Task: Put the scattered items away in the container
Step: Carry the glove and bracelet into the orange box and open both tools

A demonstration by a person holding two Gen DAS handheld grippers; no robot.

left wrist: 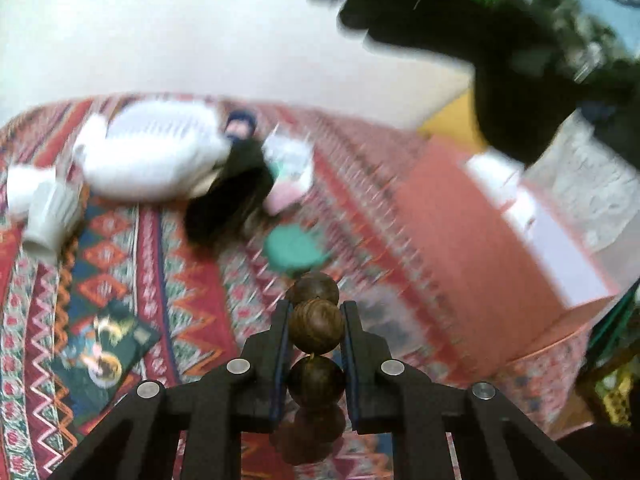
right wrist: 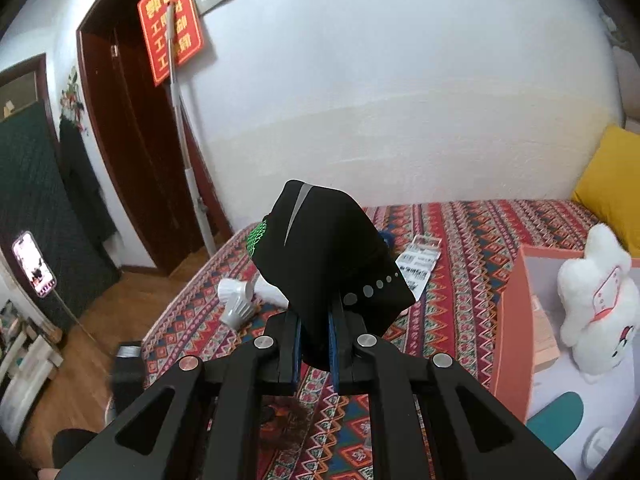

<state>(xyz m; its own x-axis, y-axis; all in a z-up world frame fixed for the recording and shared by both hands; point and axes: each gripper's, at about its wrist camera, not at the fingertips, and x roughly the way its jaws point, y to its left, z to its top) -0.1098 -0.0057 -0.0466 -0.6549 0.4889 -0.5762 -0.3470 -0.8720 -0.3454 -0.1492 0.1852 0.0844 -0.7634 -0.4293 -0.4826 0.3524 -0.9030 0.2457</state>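
Your left tongs (left wrist: 316, 326) pinch one string of dark wooden beads (left wrist: 317, 330), four beads visible, the second clamped between the pads above the patterned bedspread (left wrist: 192, 280). Your right tongs (right wrist: 314, 346) grip one black cloth with green trim (right wrist: 332, 248), bunched up ahead of the jaws. The one orange open box (right wrist: 510, 320) sits right of them, holding one white plush toy (right wrist: 592, 300). One white ribbed cup (right wrist: 236, 300) lies tipped on the bed.
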